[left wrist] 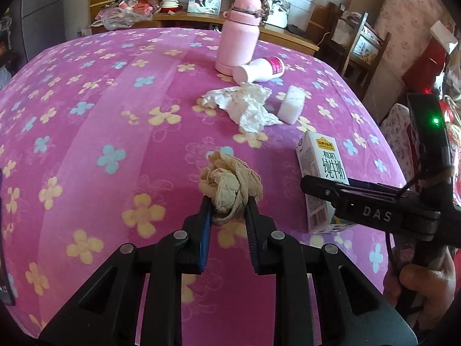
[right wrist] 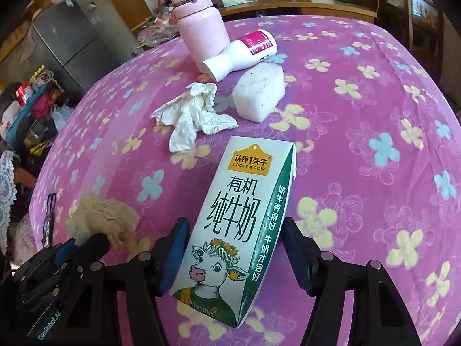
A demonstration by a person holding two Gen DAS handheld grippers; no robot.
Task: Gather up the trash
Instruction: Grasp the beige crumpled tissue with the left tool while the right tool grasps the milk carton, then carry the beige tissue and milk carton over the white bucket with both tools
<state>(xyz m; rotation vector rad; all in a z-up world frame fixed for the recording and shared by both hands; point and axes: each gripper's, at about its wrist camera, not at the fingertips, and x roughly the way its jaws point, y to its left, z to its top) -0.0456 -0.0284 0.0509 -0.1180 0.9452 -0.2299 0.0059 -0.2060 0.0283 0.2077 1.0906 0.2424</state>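
Your left tool (left wrist: 227, 210) is clamped on the beige paper wad (left wrist: 229, 183), pinched only at its lower edge, so a loose fold could pull free as you carry it. Your right tool (right wrist: 234, 248) straddles the milk carton (right wrist: 234, 219) on the flowered bench (right wrist: 374, 115); its pads stand apart from the carton's sides, nothing gripped. Close off-centre and the carton may tip. White crumpled tissue (right wrist: 193, 115) waits beyond, near the foam block (right wrist: 258, 93).
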